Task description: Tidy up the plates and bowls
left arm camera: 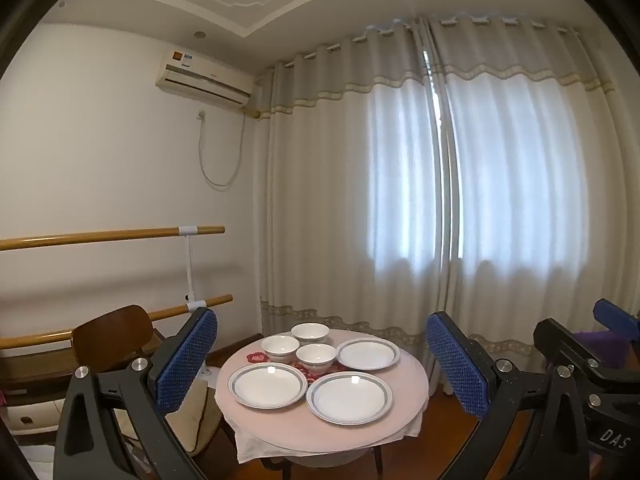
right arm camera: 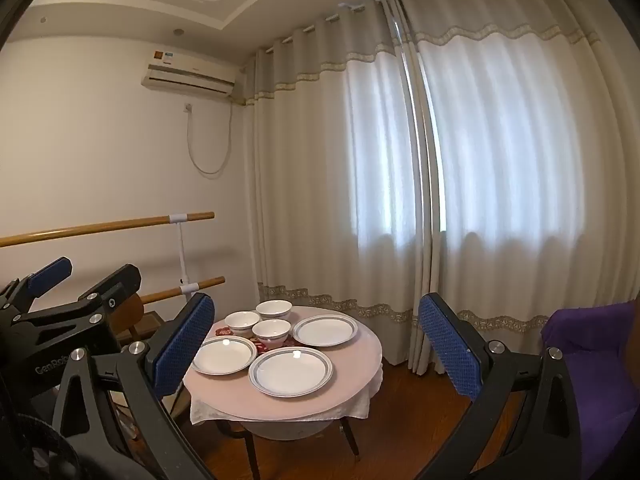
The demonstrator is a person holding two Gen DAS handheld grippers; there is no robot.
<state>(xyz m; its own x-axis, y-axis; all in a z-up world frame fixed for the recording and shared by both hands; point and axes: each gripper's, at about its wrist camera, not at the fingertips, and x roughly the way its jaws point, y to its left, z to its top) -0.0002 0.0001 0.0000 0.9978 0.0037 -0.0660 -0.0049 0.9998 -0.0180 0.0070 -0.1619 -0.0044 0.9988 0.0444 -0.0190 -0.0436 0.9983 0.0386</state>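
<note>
Plates [left arm camera: 349,397], three, white with grey-blue rims, lie flat along the near and right edge of the round table [left arm camera: 408,404]; three bowls [left arm camera: 311,333] cluster at its far left edge, just apart. Left gripper [left arm camera: 320,364] and right gripper [right arm camera: 316,344] hover short of it, jaws wide open, empty. Brown chair [left arm camera: 112,334] crowds the left edge; curtains [left arm camera: 460,184] hang behind.

left black gripper with blue textured pads [left arm camera: 320,354] wide open, level, empty; right one [right arm camera: 316,336] same, hands apparently off-frame.
</note>
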